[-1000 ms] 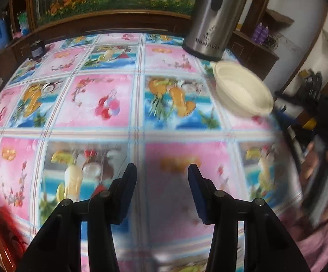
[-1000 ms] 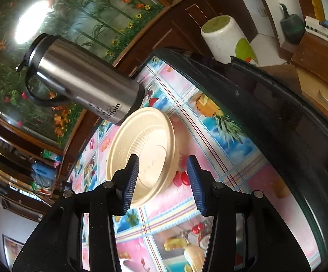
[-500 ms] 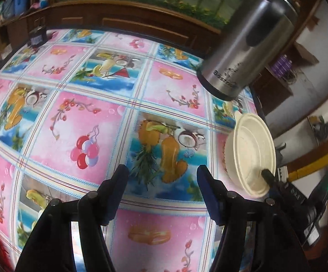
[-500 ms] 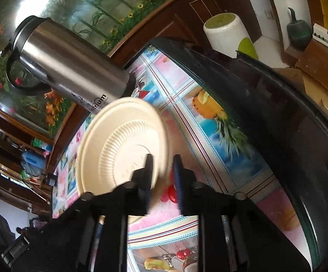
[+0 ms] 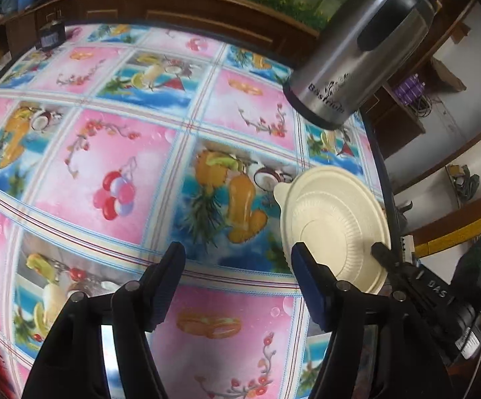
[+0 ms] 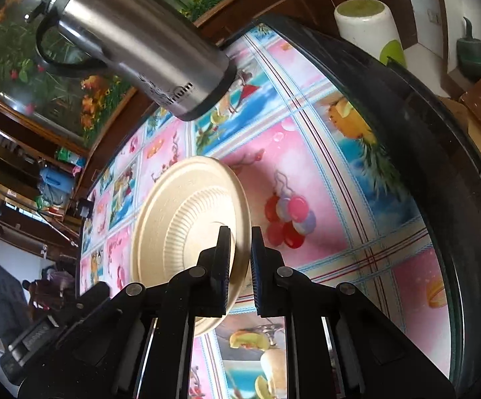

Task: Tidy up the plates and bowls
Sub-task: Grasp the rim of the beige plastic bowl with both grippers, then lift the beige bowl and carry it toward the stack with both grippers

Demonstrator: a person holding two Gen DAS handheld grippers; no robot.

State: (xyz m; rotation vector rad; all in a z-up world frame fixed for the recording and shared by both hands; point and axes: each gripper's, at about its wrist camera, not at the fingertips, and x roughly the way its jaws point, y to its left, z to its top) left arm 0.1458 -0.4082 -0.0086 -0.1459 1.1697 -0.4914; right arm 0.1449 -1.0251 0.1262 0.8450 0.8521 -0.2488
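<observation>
Right wrist view: the right gripper pinches the plate rim at 6 o'clock, near the kettle. Lift level and slowly so the thin rim doesn't slip. The left gripper hangs wide open, empty, over the table.

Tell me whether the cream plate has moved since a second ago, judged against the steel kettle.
Yes. In the right wrist view the plate, then lying close under the kettle, is now lifted, tilted on edge and farther from it, pinched at its rim by the right gripper.
</observation>
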